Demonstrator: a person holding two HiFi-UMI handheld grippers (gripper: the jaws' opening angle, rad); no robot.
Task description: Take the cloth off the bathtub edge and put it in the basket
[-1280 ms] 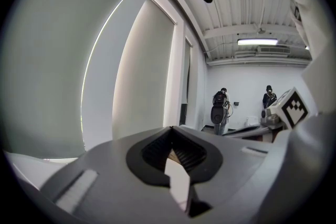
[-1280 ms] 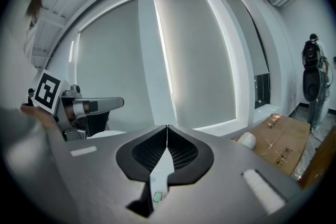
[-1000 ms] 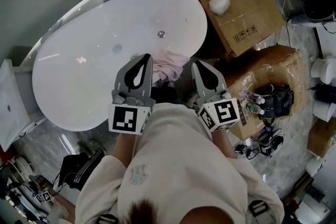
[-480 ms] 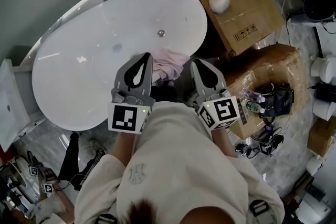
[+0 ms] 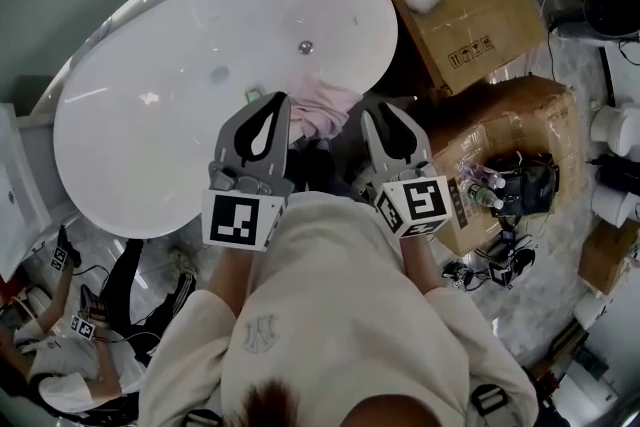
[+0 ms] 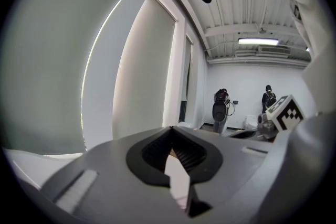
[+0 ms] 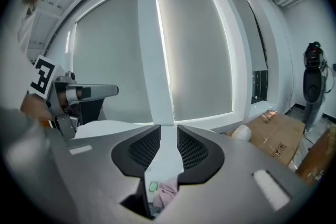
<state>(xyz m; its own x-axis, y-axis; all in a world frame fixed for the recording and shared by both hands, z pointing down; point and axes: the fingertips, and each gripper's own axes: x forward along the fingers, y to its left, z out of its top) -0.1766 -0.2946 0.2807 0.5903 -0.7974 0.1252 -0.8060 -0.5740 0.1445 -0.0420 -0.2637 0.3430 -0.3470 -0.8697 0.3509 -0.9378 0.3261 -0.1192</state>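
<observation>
Cloth (image 5: 325,110): pink, bunched on the near rim of the tub (image 5: 150,145), between the tips of the two tools; not yet lifted
Left tool (image 5: 270,110): closed, tips meeting with nothing between them; held just left of the cloth and roughly level, apparently on standby rather than reaching
Right tool (image 5: 381,117): jaws just opened to a narrow gap, nothing between them yet; just right of the cloth and tilted a little downward
Aim: cloth visible low through that gap in the right gripper view, so lined up on it from above and behind
Why the opening: likely to make room for a fold of fabric before closing
Why the flanking: cloth within reach of either side; right one judged the working one
Step in hand: approach to the grasp, task barely begun
Next need: lowering onto the cloth, probably with a wider gap for bunched fabric, pads set on a raised fold and not on the hard rim
Risk: catching only a thin edge, or nudging the cloth down into the tub
Basket: not made out in any view; dark space below and between the tools too unclear to name
Boxes (image 5: 465,15): cardboard, stacked right of the tub near the right tool, worth avoiding on the carry
</observation>
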